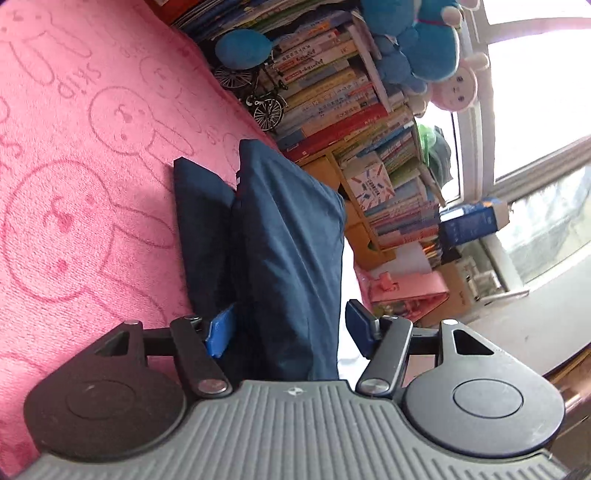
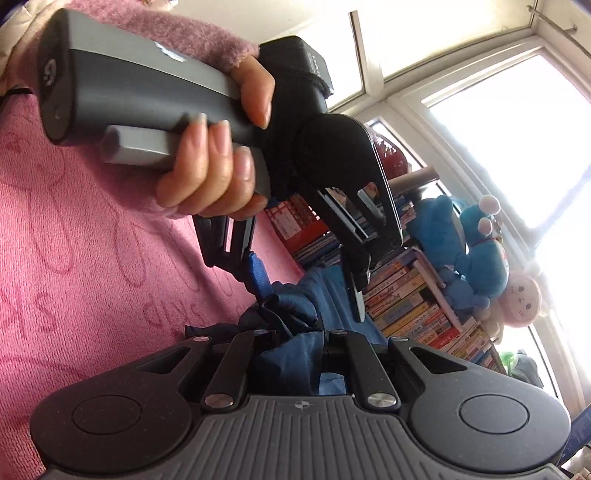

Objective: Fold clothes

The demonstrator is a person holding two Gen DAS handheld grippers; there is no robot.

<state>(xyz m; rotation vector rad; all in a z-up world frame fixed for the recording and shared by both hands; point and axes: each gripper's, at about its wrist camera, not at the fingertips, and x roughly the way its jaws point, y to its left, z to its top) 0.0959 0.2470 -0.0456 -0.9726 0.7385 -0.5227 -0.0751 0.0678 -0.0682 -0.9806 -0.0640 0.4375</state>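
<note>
Big pink blanket with rabbit outlines spreads across the surface, filling most of what both cameras see. Behind it, a bookshelf stacked tight with books, and bright windows beyond that. On top of the books sit blue plush toys with a pale pink one beside them.

On the blanket lies the dark blue garment, already doubled over, one layer lying on the blanket and another rising in a fold above it. It runs straight back into the left gripper, whose jaws stand wide apart on either side of the cloth; one blue pad is at the fabric's edge and the other pad is clear of it, so nothing is pinched there.

From the right wrist view, the left gripper shows from outside, a hand in a fuzzy pink sleeve wrapped round its grey handle, fingers spread over the garment.

Now the right gripper: its arms are drawn in narrow and a bunched wad of the blue garment is caught between them, crumpled right at the tips. That one has the cloth clamped.

Smallest of all, a little model bicycle stands at the foot of the books.
</note>
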